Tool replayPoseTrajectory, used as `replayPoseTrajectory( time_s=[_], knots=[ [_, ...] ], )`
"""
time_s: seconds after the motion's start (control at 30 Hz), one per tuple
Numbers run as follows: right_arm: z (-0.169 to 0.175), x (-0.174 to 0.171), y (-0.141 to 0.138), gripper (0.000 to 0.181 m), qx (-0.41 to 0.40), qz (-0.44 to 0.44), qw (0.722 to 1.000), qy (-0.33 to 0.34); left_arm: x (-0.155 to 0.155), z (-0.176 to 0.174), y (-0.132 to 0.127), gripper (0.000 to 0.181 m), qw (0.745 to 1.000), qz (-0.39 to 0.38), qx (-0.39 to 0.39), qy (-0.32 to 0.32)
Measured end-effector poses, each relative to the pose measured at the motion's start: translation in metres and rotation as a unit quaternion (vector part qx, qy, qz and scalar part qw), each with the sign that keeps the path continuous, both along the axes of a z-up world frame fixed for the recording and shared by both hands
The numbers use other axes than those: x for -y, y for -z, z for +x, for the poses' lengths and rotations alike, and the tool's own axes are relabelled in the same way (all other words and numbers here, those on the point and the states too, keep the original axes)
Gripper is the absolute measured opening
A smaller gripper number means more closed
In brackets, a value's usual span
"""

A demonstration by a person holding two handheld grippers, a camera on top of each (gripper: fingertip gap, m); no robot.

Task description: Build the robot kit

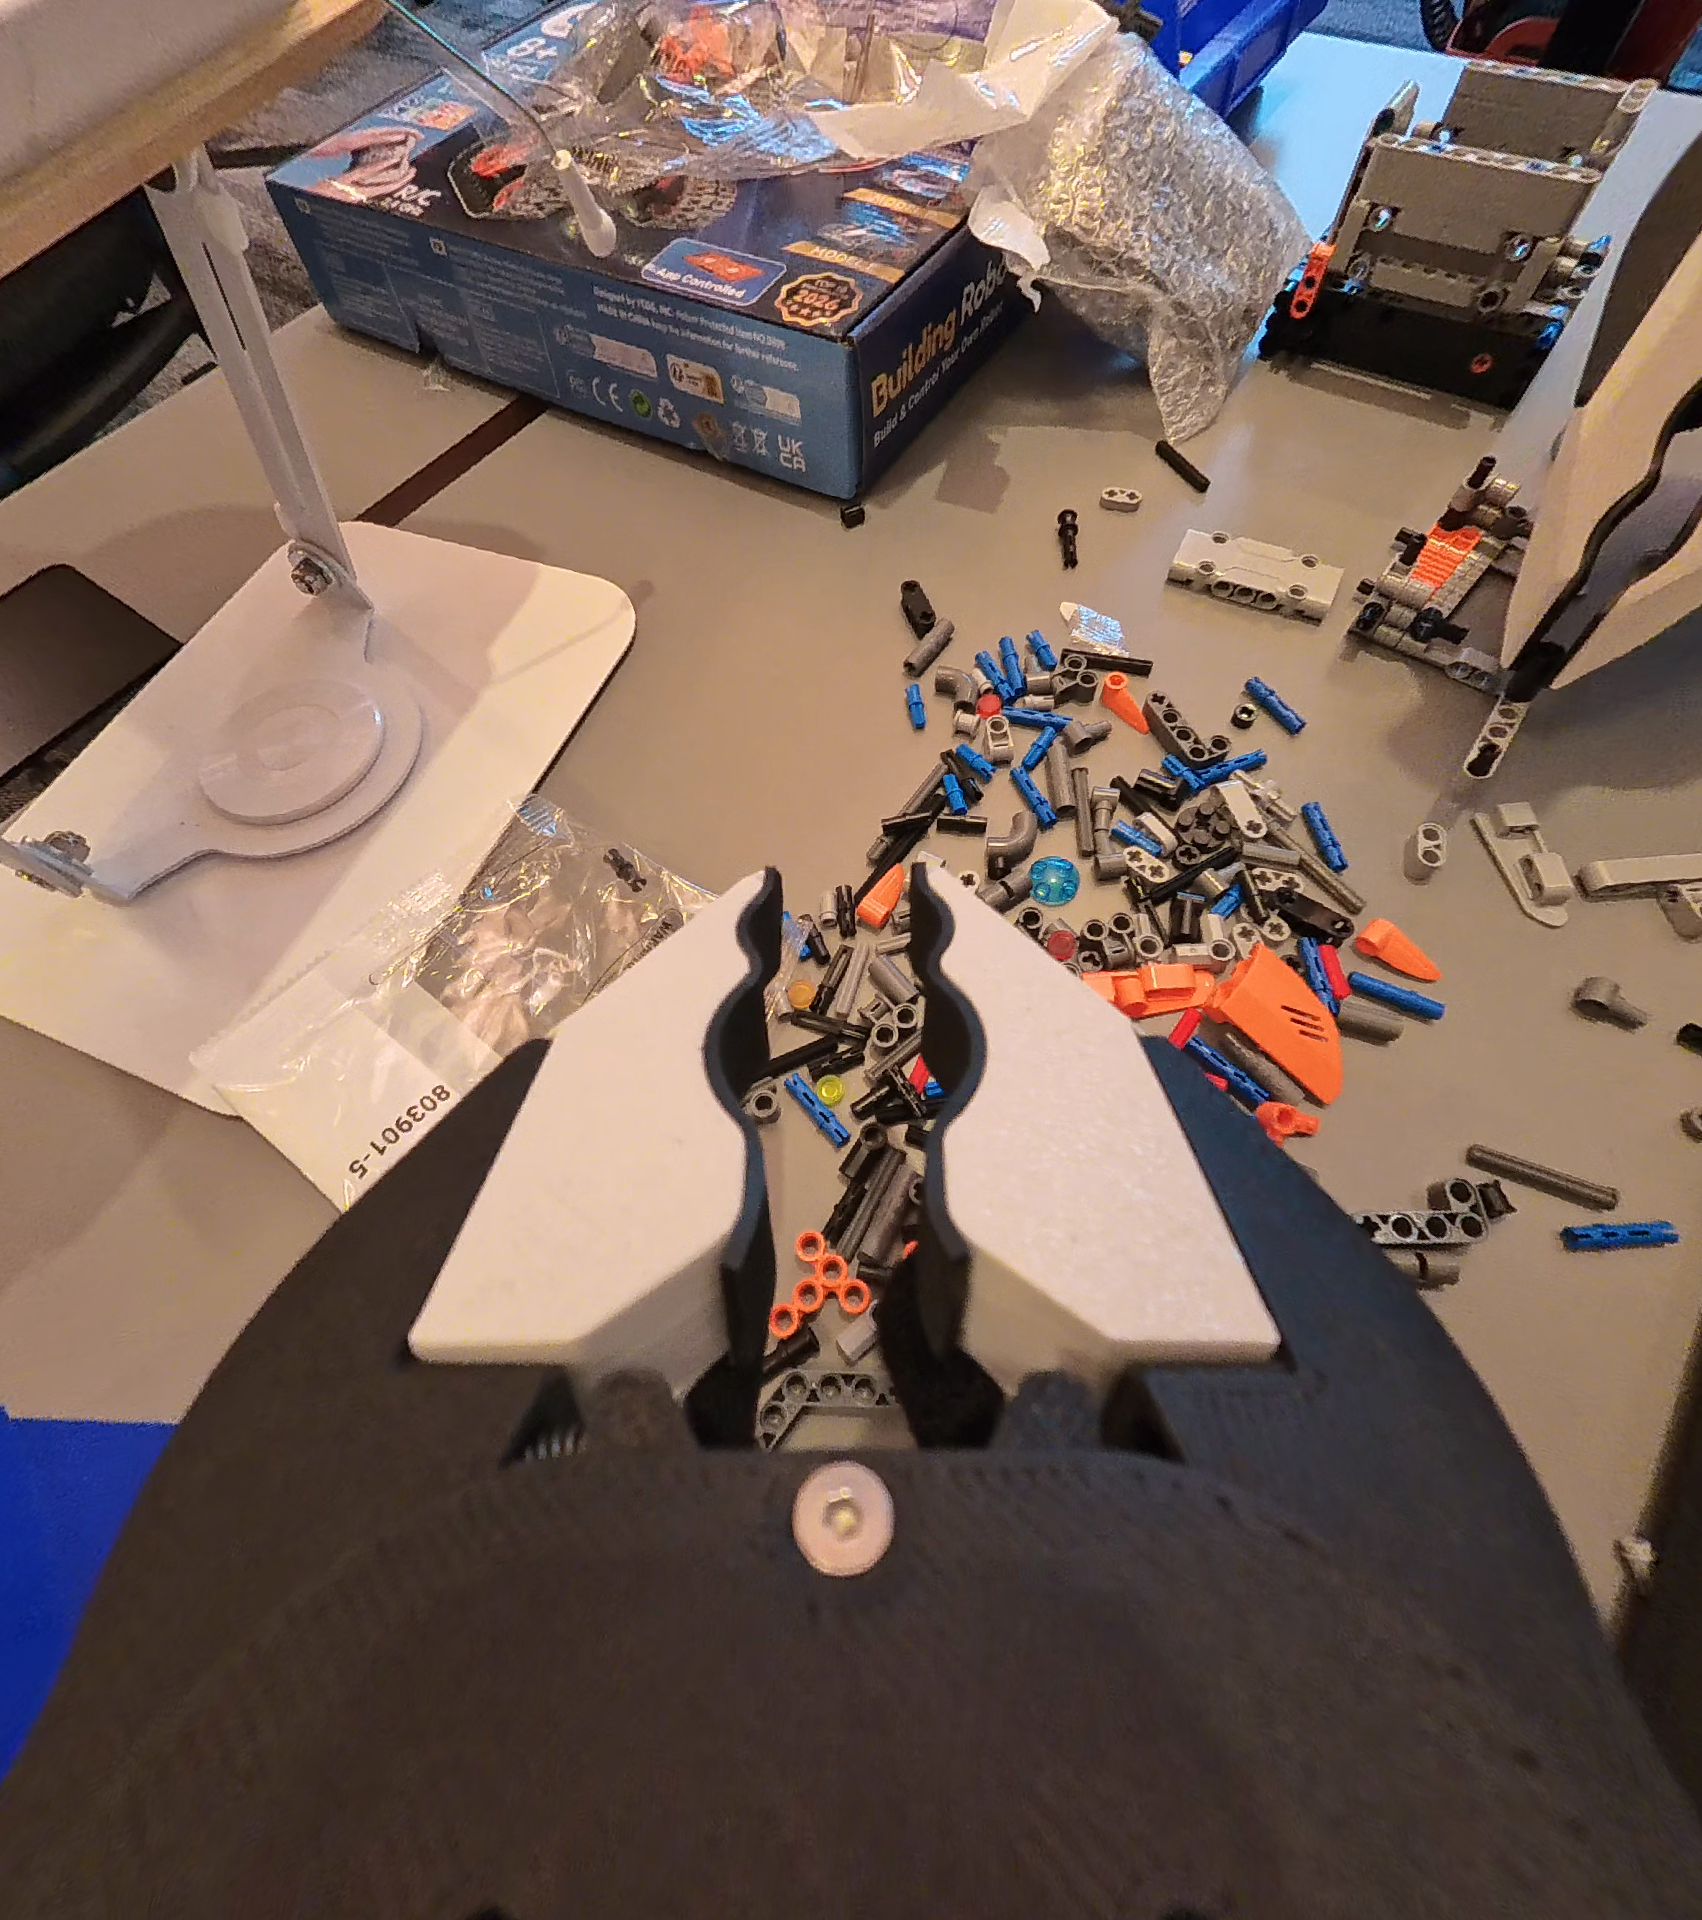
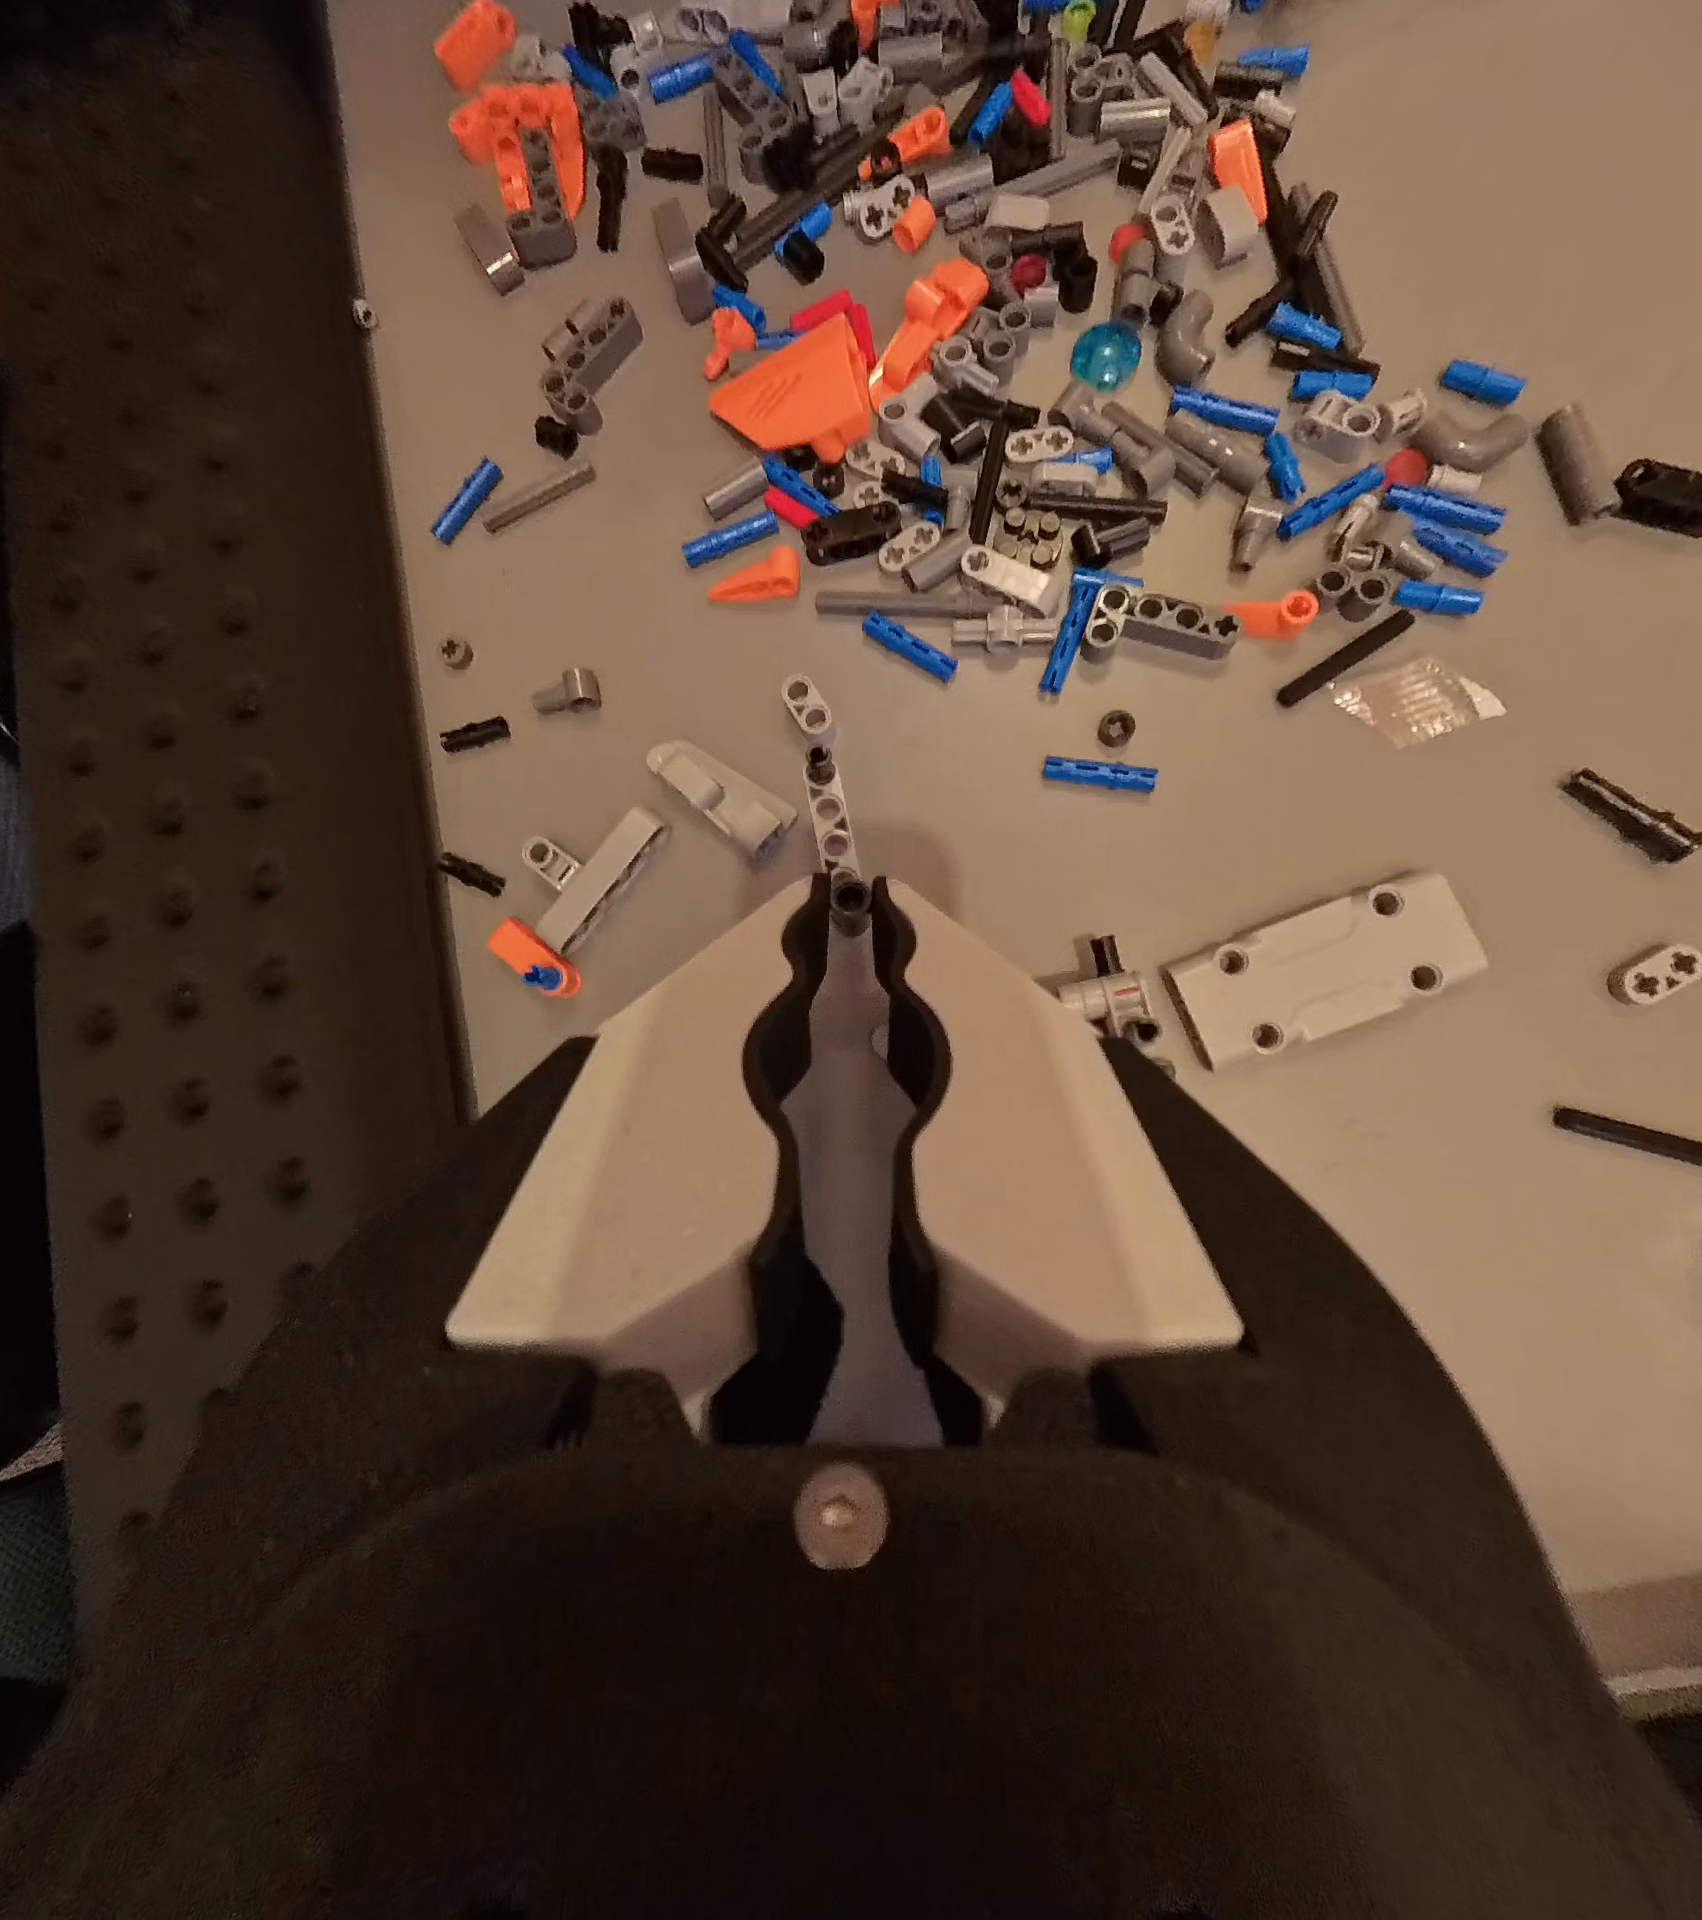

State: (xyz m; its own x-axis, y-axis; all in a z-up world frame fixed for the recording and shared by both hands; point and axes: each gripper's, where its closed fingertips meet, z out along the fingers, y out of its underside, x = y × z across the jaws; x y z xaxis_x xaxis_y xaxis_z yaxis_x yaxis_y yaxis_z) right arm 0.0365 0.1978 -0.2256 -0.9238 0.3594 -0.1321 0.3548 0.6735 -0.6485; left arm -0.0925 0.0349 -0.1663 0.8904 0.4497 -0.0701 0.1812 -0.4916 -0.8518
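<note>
A loose pile of small building pieces (image 1: 1138, 862) in blue, grey, black and orange lies on the grey table. My left gripper (image 1: 847, 883) hovers over the pile's near left end, its jaws a little apart and empty. My right gripper (image 2: 849, 888) is shut on a thin light grey beam with holes (image 2: 831, 816), which sticks out past the fingertips; a black pin sits at the grip. In the left wrist view the right gripper (image 1: 1522, 675) stands at the right with the beam (image 1: 1496, 732) pointing down at the table. The pile (image 2: 1034, 416) lies beyond it.
A blue box (image 1: 618, 312) with plastic bags and bubble wrap (image 1: 1159, 208) sits at the back. A partly built grey model (image 1: 1449, 229) stands back right. A white stand base (image 1: 307, 748) is at the left. A flat grey plate (image 2: 1325, 966) lies right of the right gripper.
</note>
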Motion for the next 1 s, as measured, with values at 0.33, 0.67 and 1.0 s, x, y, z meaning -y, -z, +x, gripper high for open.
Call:
replayPoseTrajectory(
  time_s=[0.33,0.67,1.0],
  knots=[
    [0.002,-0.007,0.014,0.005,-0.001,0.046,0.999,-0.003,-0.001,0.0,0.002,0.021,1.0,-0.004,0.003,0.0],
    [0.001,-0.004,0.004,0.013,-0.004,0.011,1.0,-0.003,0.0,0.0,0.002,0.021,1.0,-0.004,0.002,0.0],
    [-0.011,-0.003,-0.015,0.013,-0.026,-0.044,0.998,0.024,-0.003,0.004,0.004,0.021,1.0,-0.009,0.004,0.01]
  ],
)
